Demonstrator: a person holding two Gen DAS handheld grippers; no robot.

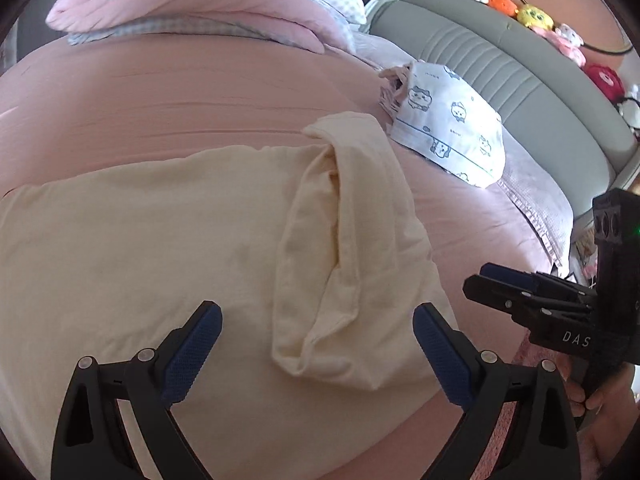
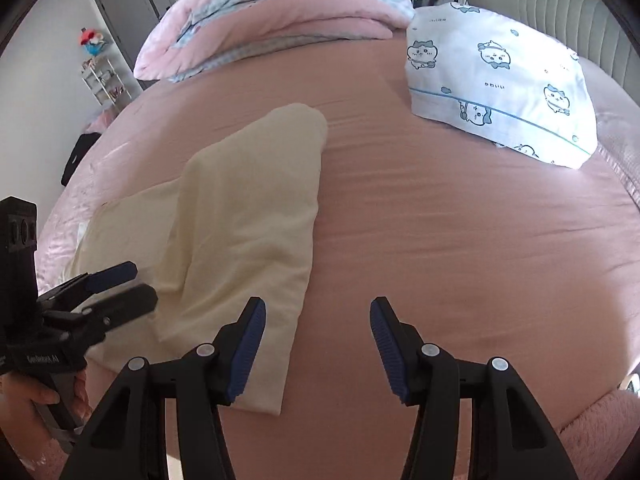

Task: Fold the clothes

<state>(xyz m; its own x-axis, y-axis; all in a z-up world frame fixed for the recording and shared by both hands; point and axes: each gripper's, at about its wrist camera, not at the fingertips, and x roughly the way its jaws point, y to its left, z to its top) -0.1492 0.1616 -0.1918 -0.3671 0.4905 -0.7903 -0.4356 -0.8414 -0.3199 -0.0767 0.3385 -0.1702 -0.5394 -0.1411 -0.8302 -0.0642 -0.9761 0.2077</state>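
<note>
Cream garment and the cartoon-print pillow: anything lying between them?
Nothing. In the right wrist view only bare pink sheet separates the cream garment from the cartoon-print pillow.

The cream-yellow cotton garment (image 1: 140, 248) ran out of the left wrist picture at its left edge, left of the left gripper (image 1: 318, 354), so its full shape was not visible. The person's hand (image 2: 24, 396) under that gripper was cut by the right wrist picture's edge. The small plush toys (image 1: 536, 16), far ahead, were too small to identify.
</note>
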